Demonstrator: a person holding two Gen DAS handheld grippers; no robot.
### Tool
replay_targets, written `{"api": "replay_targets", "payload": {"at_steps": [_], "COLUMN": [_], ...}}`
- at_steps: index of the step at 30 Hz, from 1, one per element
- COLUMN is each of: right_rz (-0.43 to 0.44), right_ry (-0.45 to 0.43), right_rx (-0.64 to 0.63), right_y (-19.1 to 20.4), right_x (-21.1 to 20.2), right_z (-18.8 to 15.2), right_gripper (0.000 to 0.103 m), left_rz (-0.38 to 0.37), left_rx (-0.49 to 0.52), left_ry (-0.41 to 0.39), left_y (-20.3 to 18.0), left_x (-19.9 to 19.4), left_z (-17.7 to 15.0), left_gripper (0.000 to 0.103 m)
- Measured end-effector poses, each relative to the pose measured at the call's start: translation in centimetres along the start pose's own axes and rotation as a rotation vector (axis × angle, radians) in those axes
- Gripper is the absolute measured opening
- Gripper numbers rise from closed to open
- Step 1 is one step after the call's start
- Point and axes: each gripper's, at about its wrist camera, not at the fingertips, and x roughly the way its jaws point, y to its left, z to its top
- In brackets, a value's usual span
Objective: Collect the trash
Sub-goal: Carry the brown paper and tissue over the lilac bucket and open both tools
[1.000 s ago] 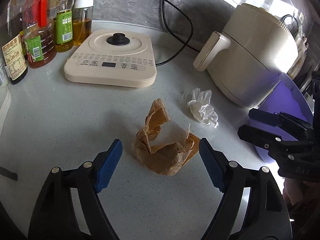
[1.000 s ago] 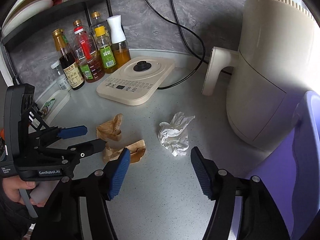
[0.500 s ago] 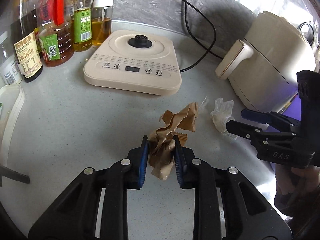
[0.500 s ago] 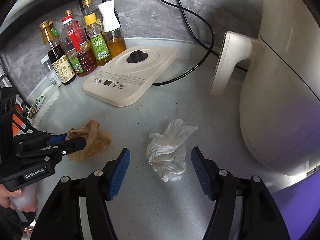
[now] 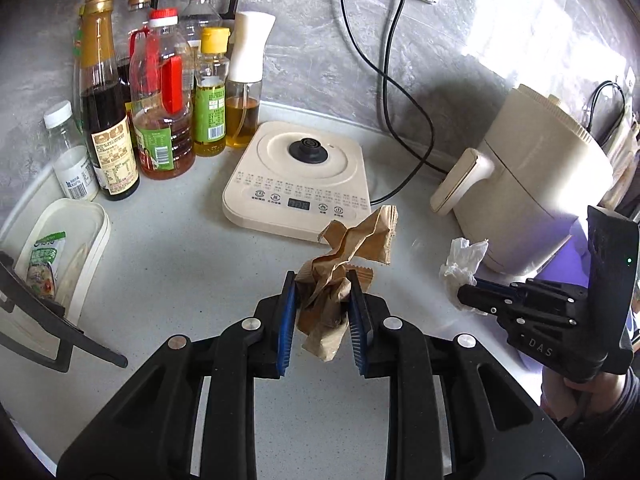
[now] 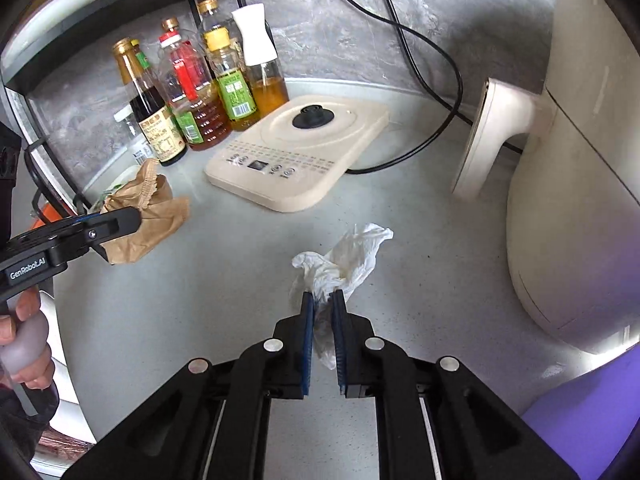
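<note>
A crumpled brown paper bag (image 5: 352, 244) hangs a little above the grey counter, with my left gripper (image 5: 321, 280) shut on its lower part. The right wrist view shows the same bag (image 6: 148, 208) held up at the left by the left gripper (image 6: 120, 220). A crumpled white tissue (image 6: 348, 256) lies on the counter near the air fryer. My right gripper (image 6: 322, 296) has its jaws closing on the tissue's near end, and the blue pads pinch it. In the left wrist view the tissue (image 5: 462, 264) sticks out past the right gripper (image 5: 466, 294).
A cream induction cooker base (image 5: 300, 176) sits mid-counter, with several oil and sauce bottles (image 5: 160, 112) behind it at the left. A cream air fryer (image 5: 532, 184) stands at the right, a purple bin (image 6: 580, 420) beside it. A white lidded container (image 5: 68, 248) lies at the left edge.
My left gripper shut on the brown paper bag and lifted it off the counter. My right gripper moved over the white tissue and closed onto it.
</note>
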Motion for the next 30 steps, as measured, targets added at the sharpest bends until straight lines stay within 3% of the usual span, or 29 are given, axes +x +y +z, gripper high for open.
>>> {"api": "replay_targets", "payload": {"at_steps": [8, 17, 24, 30], "right_rz": [0.047, 0.051, -0.025, -0.127], "right_ry": [-0.178, -0.33, -0.43, -0.459], "right_rx": [-0.039, -0.014, 0.063, 0.14], "right_y": [1.9, 0.7, -2.5, -5.9], "right_x": [-8.2, -16.6, -21.7, -25.1], "right_z": [2.0, 1.8, 0.2, -1.6], "right_gripper": [0.01, 0.01, 0.01, 0.01], "left_rz": [-0.025, -0.105, -0.207, -0.289], "left_rx": [0.038, 0.109, 0.182, 0.247], "left_ry": [-0.115, -0.202, -0.201, -0.199], "left_y": [-2.4, -7.1, -11.1, -14.4], "left_x": [-4.8, -8.1, -7.8, -7.6], "left_z": [2.3, 4.8, 6.1, 6.3], "left_gripper": [0.024, 0.024, 0.024, 0.024]}}
